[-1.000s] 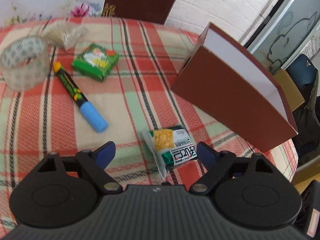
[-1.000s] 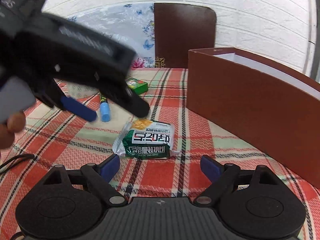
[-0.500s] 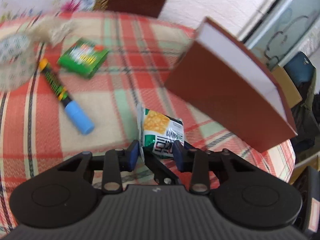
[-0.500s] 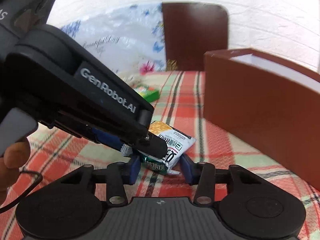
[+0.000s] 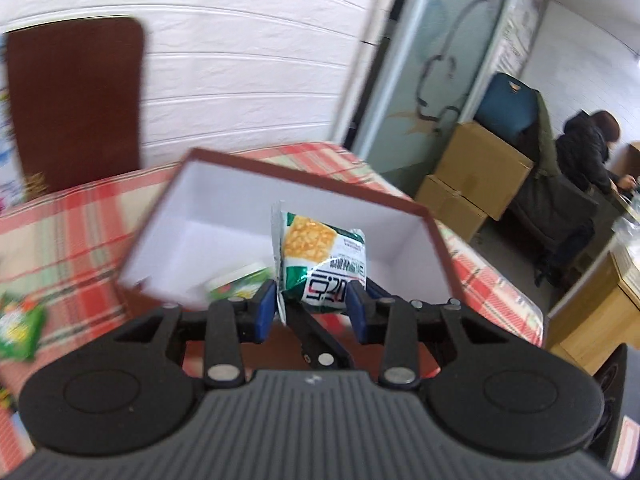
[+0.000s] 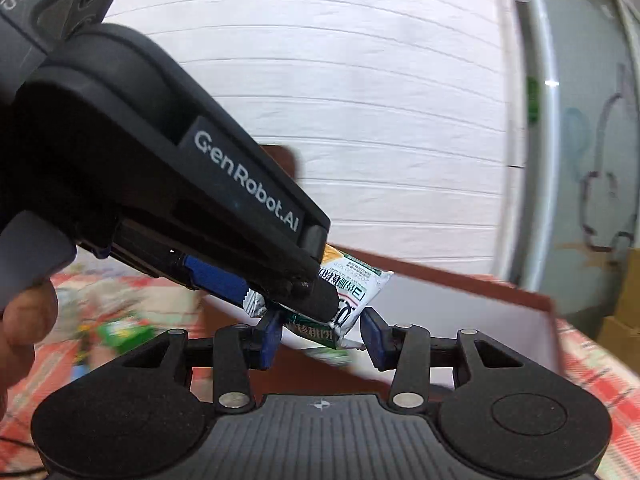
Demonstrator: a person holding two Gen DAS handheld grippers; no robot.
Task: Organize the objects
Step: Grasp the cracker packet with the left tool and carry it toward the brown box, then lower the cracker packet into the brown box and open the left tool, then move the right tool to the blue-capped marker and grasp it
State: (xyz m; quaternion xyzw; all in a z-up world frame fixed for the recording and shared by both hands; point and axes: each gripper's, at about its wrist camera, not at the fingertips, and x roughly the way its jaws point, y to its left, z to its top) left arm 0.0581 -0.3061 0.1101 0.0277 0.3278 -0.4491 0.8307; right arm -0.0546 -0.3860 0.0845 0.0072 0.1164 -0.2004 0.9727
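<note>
Nearest the lens in the left wrist view, the left hand-held gripper (image 5: 312, 306) is clamping the lower edge of a green-and-white snack packet (image 5: 322, 258), its blue pads pressing in from both sides after the jaws have just been closing on it. In the right wrist view the right hand-held gripper (image 6: 320, 332) is pinching the same snack packet (image 6: 352, 292) from below, its jaws likewise just drawn in around the wrapper, with the left tool crossing in from the upper left and a person's fingertip (image 6: 24, 320) showing at the frame's edge. So both tools are sharing one packet, lifted clear of the plaid-covered bench (image 5: 72, 232).

Just beyond, the brown box (image 5: 280, 176) is standing open, its white inside facing the camera, and the packet is hanging over its near rim. A green packet (image 5: 240, 284) is already lying on the box floor; another green packet (image 5: 18, 328) is waiting on the bench to the left, blurred.

The step in hand looks like carrying the snack to the box. Next, I judge, the packet needs easing further over the opening, then both grips letting go together so neither one drags the wrapper sideways
</note>
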